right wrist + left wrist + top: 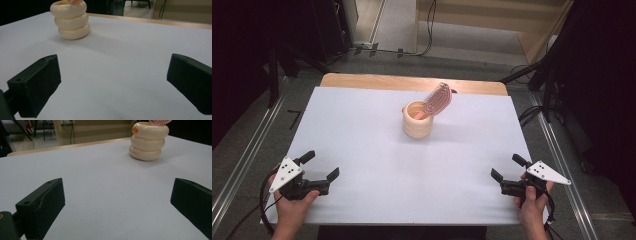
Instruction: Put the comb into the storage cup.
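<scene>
Left tongs [323,173] sit at the near-left corner of the bench [362,145], jaws wide, nothing between them. I'm holding them low and level, aimed inward across the white sheet. That reads as a parked start pose: clear of the work, line of sight open.

Centre, toward the far edge: cream cup [417,119] made of three stacked rings, upright, well apart from both tongs. A pink comb [437,99] stands in it, leaning up and right over the rim, so the top is free to grab. In the left gripper view the cup [148,141] is far right; in the right gripper view the cup [72,20] is far left.

Right tongs [507,172] at the near-right corner, mirrored, jaws also wide and empty. My guess: nothing started, comb is the likely target.
</scene>
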`<state>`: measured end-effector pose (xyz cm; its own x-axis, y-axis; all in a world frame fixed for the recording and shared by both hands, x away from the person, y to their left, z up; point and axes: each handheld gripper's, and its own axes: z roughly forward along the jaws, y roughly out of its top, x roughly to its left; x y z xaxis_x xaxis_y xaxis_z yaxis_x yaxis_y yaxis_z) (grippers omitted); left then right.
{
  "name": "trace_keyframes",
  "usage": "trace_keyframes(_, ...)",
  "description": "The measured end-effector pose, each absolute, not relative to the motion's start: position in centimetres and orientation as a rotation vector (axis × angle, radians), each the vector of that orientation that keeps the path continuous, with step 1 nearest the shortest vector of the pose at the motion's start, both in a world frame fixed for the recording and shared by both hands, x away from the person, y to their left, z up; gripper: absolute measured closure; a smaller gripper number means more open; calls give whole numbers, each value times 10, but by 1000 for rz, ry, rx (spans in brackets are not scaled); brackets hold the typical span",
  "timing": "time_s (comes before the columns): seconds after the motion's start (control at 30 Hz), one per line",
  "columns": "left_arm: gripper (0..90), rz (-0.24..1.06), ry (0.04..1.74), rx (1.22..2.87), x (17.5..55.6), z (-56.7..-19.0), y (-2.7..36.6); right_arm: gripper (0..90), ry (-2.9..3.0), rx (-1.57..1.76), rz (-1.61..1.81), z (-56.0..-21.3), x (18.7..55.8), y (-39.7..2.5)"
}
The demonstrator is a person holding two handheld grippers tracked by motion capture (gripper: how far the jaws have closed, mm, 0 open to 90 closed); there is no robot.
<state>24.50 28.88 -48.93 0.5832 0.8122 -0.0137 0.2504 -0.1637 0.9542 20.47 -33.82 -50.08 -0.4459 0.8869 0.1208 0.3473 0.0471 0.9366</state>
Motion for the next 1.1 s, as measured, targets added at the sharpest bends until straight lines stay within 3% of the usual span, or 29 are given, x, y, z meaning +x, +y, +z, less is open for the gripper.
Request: trace_keyframes(1.1, 0, 626, 872, 1709, 245, -490, 290, 0, 1790, 1270, 1394, -515, 197, -359)
